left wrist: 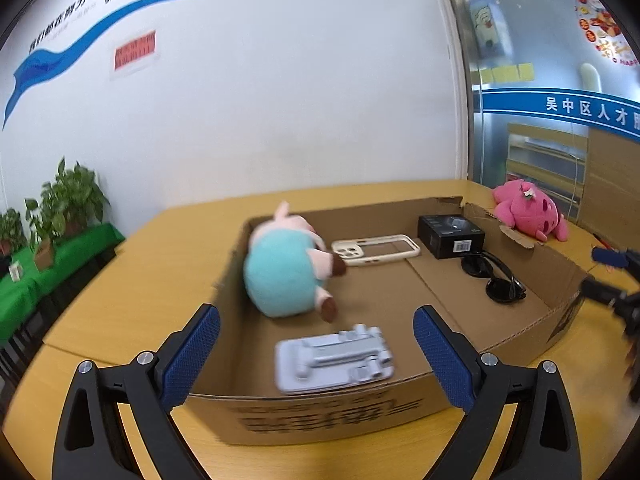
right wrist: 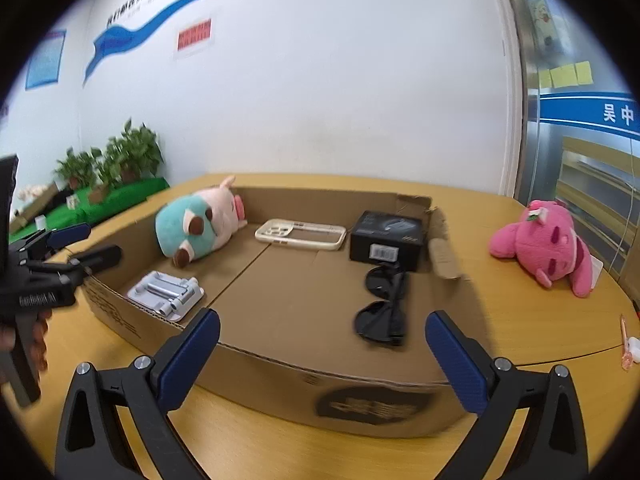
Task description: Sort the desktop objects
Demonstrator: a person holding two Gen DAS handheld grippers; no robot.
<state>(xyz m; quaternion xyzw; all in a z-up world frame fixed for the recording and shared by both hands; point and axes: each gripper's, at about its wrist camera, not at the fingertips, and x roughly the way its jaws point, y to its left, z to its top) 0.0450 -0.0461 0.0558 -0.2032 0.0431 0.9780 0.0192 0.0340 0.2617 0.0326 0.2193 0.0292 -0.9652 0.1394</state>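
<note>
Shallow cardboard box (left wrist: 520, 332), open-topped, on a yellow wooden table (left wrist: 132, 280).

Contents of the box:
- Pig plush (left wrist: 284, 264) in a teal garment, lying on its side in the far left corner.
- Cream phone case (left wrist: 376, 250), flat near the back wall, just right of the pig.
- Black carton (left wrist: 450, 234) with a barcode label, back right corner.
- Black sunglasses (left wrist: 494, 280), folded, just in front of the carton.
- White folding stand (left wrist: 334, 358), flat against the near wall.

Outside the box:
- Pink plush (right wrist: 544, 246), lying on the table to the right, well apart from the box.

Grippers:
- Left gripper (left wrist: 316, 356): jaws spread wide, nothing between them, above the near edge of the box.
- Right gripper (right wrist: 322, 354): jaws spread wide, empty, above the near right edge.
</note>
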